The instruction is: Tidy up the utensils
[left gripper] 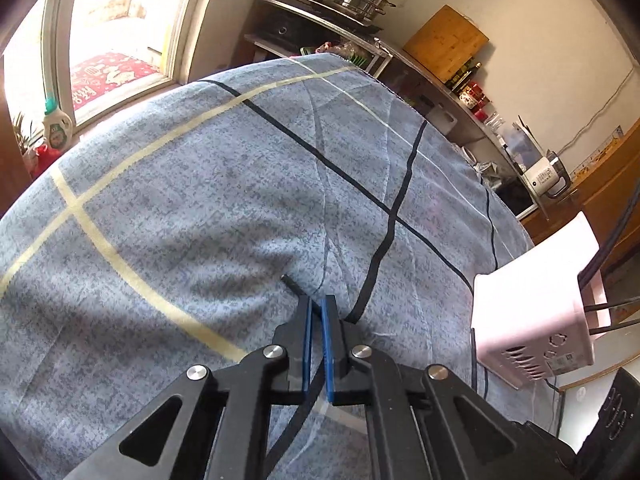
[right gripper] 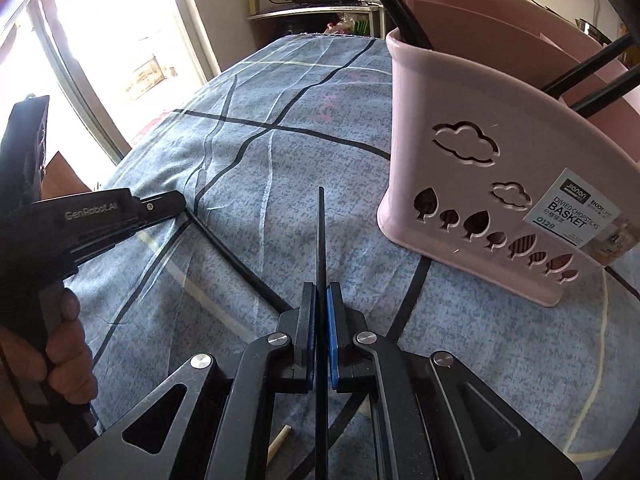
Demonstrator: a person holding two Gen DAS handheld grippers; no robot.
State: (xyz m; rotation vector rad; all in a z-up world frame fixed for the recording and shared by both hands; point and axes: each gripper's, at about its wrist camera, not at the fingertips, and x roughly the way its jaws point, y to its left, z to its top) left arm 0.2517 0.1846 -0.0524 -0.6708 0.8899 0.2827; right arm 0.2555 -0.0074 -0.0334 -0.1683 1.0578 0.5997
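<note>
On the blue checked tablecloth [right gripper: 248,216], one black chopstick [right gripper: 320,240] is clamped by the right gripper [right gripper: 321,300], another [left gripper: 291,285] by the left gripper [left gripper: 316,312] (pink basket [right gripper: 480,184] nearby).

A thin black chopstick [right gripper: 320,240] points away, upright beside the pink chopstick basket [right gripper: 472,184], which holds more black sticks [right gripper: 592,68].

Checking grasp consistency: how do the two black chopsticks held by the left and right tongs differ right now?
The chopstick in the right tongs pokes far past the tips; the one in the left tongs shows only a short stub. The right one runs straight ahead; the left one angles leftward. Both are black, clamped between blue pads, over the blue tablecloth.
</note>
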